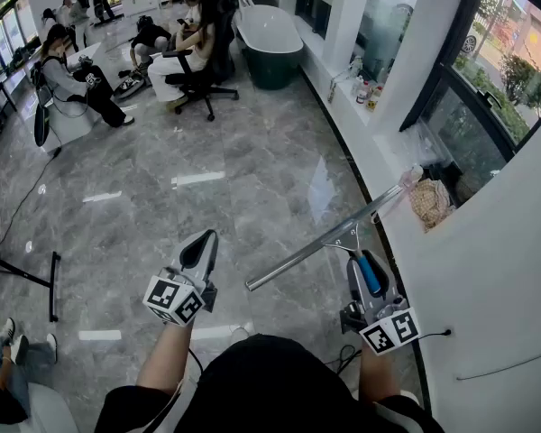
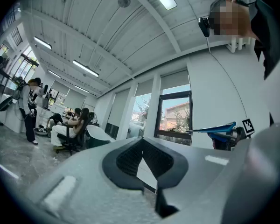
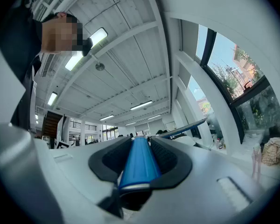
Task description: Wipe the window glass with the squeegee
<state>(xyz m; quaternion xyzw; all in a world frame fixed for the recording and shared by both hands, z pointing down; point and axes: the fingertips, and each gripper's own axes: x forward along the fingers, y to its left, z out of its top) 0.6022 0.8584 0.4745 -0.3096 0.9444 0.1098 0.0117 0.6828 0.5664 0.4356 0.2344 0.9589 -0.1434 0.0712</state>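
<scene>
The squeegee has a blue handle point(image 1: 368, 274) and a long metal blade bar point(image 1: 325, 241) that slants across the floor in the head view. My right gripper point(image 1: 364, 269) is shut on the blue handle point(image 3: 139, 163), and the blade bar point(image 3: 184, 128) shows beyond the jaws in the right gripper view. My left gripper point(image 1: 201, 246) is shut with nothing held, left of the blade's near end; its jaws point(image 2: 143, 158) meet in the left gripper view, where the squeegee point(image 2: 217, 129) shows at the right. The window glass point(image 1: 500, 70) is at the upper right, apart from the blade.
A white wall point(image 1: 496, 269) stands close on my right. A woven bag point(image 1: 430, 201) lies on the sill under the window, bottles point(image 1: 370, 93) farther along. A dark bathtub point(image 1: 269, 41) and several seated people point(image 1: 185, 57) are at the far end of the grey marble floor point(image 1: 216, 170).
</scene>
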